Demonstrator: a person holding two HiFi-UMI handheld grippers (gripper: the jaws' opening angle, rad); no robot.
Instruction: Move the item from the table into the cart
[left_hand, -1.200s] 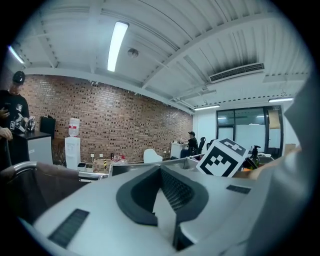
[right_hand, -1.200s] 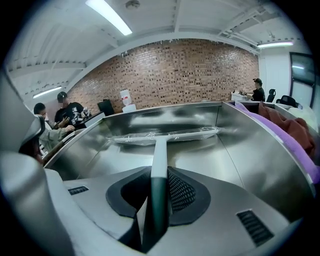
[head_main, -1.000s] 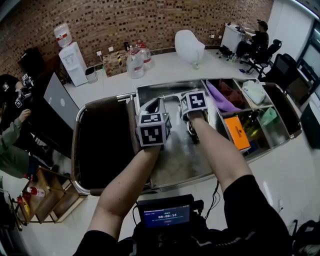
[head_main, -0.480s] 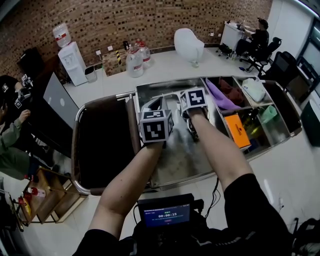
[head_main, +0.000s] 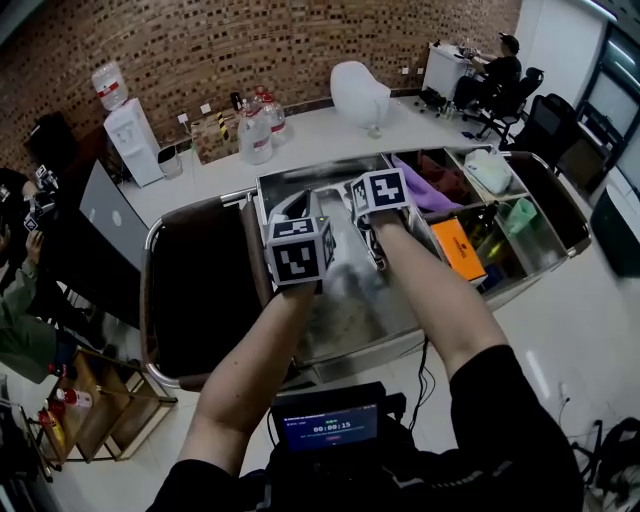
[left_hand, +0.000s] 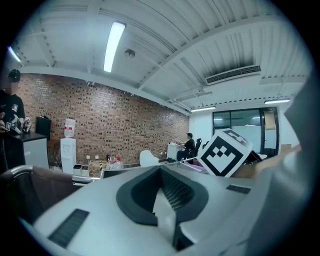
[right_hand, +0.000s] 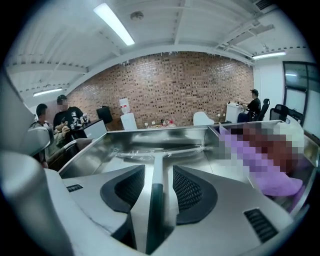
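The right hand-held gripper (right_hand: 159, 167) sits nearest, tipped down into the steel cart (head_main: 372, 318). Its jaws have just been opening and now stand apart. The dark handle (right_hand: 155, 212) of a long T-shaped tool (right_hand: 159, 152) shows in the gap between them, with neither pad pressing on it.

The tool runs straight away from this hand-held gripper, its long axis in line with the jaws. The grip end is close in, and the crossbar, wrapped in clear plastic, lies far out across the floor of the cart's large bin. The tool therefore appears to be already in the cart and let go.

The left hand-held gripper (left_hand: 161, 172) is just to the left and points almost level over the bin. Its pads are drawn together at the tips, and I cannot identify the pale sliver between them. It is farther from the handle than the right one.

The next move probably belongs to the right hand: back and up along the handle's line, so that no pad catches and drags it.

Further right, the cart's side compartments hold a purple cloth (head_main: 425, 190) and an orange box (head_main: 458, 250). Beyond them a water dispenser (head_main: 118, 125) stands by the brick wall.
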